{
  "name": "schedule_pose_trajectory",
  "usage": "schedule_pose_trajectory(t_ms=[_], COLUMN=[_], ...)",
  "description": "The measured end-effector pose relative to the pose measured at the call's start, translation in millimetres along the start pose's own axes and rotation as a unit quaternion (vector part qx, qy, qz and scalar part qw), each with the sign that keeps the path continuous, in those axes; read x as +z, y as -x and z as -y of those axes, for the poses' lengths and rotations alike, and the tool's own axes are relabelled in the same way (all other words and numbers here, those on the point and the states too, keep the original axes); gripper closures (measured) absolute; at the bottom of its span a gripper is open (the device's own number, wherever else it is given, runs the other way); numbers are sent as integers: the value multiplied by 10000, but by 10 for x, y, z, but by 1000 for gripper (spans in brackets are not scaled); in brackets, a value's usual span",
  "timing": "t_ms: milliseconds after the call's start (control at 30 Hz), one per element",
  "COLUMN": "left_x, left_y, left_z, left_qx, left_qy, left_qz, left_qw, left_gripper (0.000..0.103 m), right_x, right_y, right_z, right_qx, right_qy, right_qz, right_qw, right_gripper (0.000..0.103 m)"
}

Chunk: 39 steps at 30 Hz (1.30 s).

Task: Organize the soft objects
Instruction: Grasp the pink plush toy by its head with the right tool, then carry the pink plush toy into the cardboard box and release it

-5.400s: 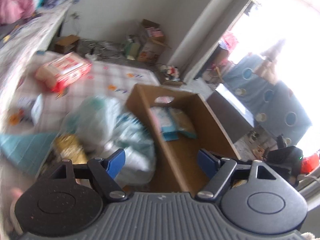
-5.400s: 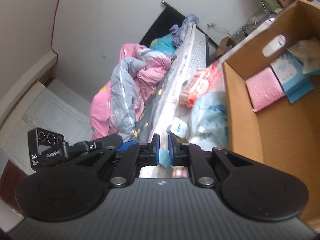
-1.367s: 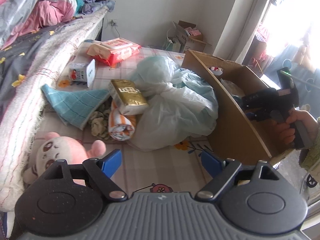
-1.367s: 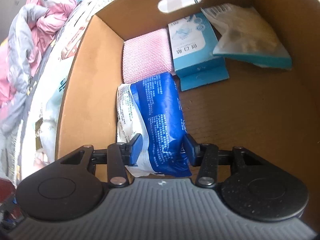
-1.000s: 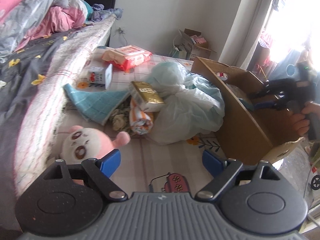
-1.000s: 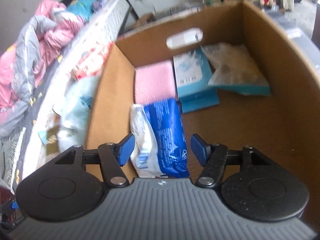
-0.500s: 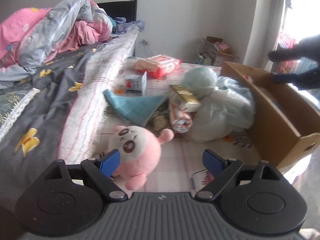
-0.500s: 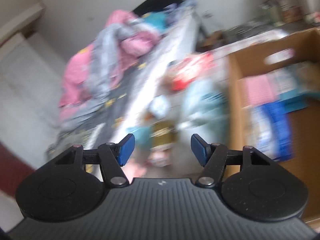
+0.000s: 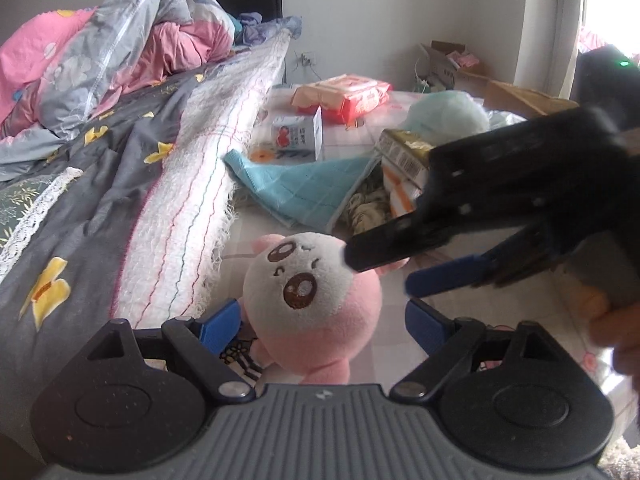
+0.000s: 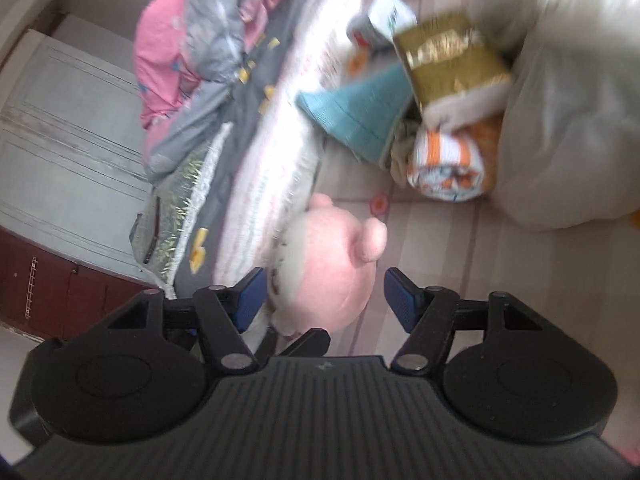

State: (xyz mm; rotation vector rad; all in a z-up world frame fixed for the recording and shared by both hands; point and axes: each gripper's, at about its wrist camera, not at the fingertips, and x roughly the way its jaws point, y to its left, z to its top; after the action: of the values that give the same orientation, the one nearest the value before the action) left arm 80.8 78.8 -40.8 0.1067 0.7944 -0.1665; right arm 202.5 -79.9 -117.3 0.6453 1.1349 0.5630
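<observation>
A pink and white plush toy (image 9: pixel 316 300) lies on the checked floor mat by the bed's edge. My left gripper (image 9: pixel 323 322) is open, its blue pads standing either side of the plush and not pressing it. My right gripper (image 9: pixel 380 272) reaches in from the right, its fingertips at the toy's head. In the right wrist view the plush toy (image 10: pixel 320 276) sits between the pads of the right gripper (image 10: pixel 325 298), whose jaws are opening with a gap on the right side. A teal cloth (image 9: pixel 304 188), a rolled striped towel (image 10: pixel 448 164) and a gold pack (image 9: pixel 404 152) lie beyond.
The bed with a grey blanket (image 9: pixel 120 160) and pink quilt (image 9: pixel 100 52) runs along the left. A small carton (image 9: pixel 298 136), red wipes pack (image 9: pixel 344 96) and white plastic bag (image 10: pixel 568 120) lie on the mat. The cardboard box (image 9: pixel 516 98) stands far right. A hand (image 9: pixel 616 320) holds the right gripper.
The right gripper left the blue pack in the cardboard box and swung left and down to the plush toy. The left gripper dropped closer, so the plush now sits between its fingers.
</observation>
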Motion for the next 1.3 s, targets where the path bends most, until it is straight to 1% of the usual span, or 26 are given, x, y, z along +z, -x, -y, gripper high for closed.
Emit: schedule_pose_trajectory(t_ms=[133, 200, 333, 500, 700, 833, 967, 1133, 1300], left_x=[12, 13, 22, 27, 40, 70, 141, 305, 500], left_y=[-110, -159, -207, -183, -71, 100, 342, 664, 863], left_z=[-21, -40, -66, -91, -65, -4, 102, 305, 666], left_qx=[-6, -45, 30, -59, -172, -195, -207, -327, -557], left_qy=[-12, 58, 214, 402, 525, 492, 375, 142, -271], left_qz=[-127, -218, -279, -258, -201, -47, 203, 614, 991], left_qw=[9999, 9997, 9994, 9988, 9983, 9986, 9989, 9975, 9931], left_gripper=[13, 13, 13, 13, 13, 13, 13, 13, 13], right_x=[58, 118, 181, 210, 193, 165, 126, 90, 78], right_y=[-255, -339, -458, -502, -405, -245, 28, 515, 1120], right_z=[20, 41, 27, -21, -54, -117, -246, -352, -325], right_qx=[55, 168, 338, 295, 248, 318, 434, 661, 770], right_qy=[2, -13, -76, 39, 123, 138, 304, 442, 537], right_qz=[-99, -144, -234, -230, -152, -86, 92, 468, 995], right_qw=[9999, 9998, 9991, 9993, 9995, 9994, 9986, 9957, 9906], right_gripper=[35, 34, 34, 33, 38, 39, 39, 40, 40])
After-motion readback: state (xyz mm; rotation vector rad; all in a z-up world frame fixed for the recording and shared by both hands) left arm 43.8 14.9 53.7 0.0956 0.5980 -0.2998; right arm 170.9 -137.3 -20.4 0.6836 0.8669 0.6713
